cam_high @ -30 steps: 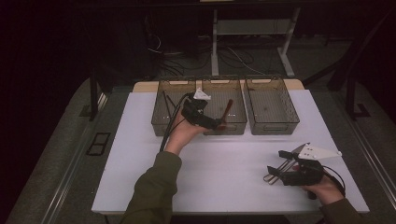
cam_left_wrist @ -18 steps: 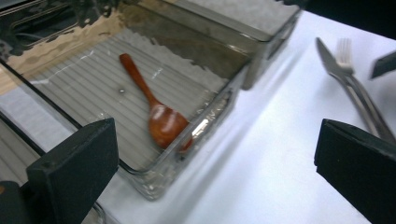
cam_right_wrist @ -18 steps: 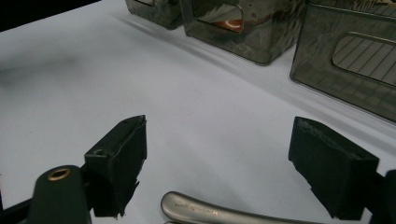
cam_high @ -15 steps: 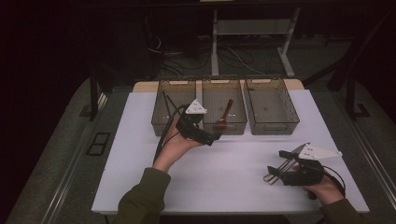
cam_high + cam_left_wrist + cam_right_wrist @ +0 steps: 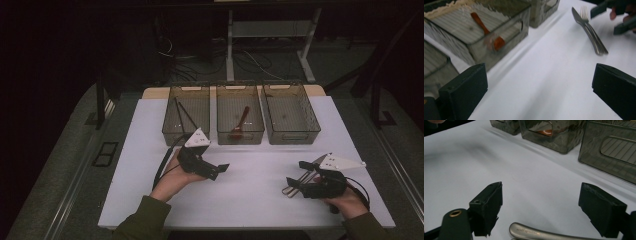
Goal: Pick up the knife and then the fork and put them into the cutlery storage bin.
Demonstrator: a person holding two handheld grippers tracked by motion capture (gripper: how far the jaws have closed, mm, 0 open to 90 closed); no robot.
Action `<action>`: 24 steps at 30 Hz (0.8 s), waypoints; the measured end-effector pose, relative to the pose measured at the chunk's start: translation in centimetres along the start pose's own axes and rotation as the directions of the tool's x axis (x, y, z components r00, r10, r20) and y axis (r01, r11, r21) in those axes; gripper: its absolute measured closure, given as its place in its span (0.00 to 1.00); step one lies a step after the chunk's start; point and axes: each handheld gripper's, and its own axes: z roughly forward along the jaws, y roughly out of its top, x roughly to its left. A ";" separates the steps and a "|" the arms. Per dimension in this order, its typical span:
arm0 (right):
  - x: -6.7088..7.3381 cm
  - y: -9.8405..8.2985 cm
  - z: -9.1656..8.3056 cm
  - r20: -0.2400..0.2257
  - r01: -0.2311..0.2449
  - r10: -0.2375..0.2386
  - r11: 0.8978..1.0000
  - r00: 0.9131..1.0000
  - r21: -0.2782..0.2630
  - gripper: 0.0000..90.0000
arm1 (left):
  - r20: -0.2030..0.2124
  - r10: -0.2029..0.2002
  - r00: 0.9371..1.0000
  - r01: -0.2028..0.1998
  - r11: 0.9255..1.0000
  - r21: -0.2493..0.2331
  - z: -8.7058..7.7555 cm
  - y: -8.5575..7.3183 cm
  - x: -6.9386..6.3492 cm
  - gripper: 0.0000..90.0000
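Left tool (image 5: pixel 223 168) spread wide and empty, low over the white desk (image 5: pixel 250 200), just near of the middle bin (image 5: pixel 240 116) holding a red spoon (image 5: pixel 239 123). Right tool (image 5: pixel 296 176) spread too, jaws either side of the metal fork and knife (image 5: pixel 589 28) lying together, near right on the desk, not pinched.

Three bins (image 5: pixel 239 121) side by side behind, spoon (image 5: pixel 240 121) in the middle one, cutlery (image 5: pixel 299 182) front right.
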 end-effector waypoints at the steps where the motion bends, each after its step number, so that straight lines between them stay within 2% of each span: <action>1: 0.0 0.0 -0.1 0.007 -0.003 0.003 1.000 1.000 -0.002 0.22 | -0.001 0.001 1.000 -0.001 1.000 0.002 -0.2 -0.4 -0.1 0.00; 7: -0.1 0.2 -0.5 0.011 -0.005 0.005 1.000 1.000 0.011 0.21 | 0.013 -0.010 1.000 0.010 1.000 -0.006 -1.3 -2.7 -0.2 0.00; 10: -0.1 0.5 -0.7 0.019 0.002 -0.002 0.999 1.000 0.035 0.17 | 0.012 -0.017 1.000 0.017 1.000 -0.006 -1.8 -3.6 -0.3 0.00; 15: 0.1 0.8 -0.9 -0.004 -0.010 0.010 0.997 1.000 0.081 0.18 | 0.006 -0.016 1.000 0.016 1.000 -0.011 -2.6 -4.9 -0.8 0.00; 24: 0.4 0.6 -0.9 -0.017 -0.012 0.015 0.988 1.000 0.152 0.64 | -0.006 -0.024 1.000 0.024 1.000 0.017 -3.6 -6.8 -1.4 0.00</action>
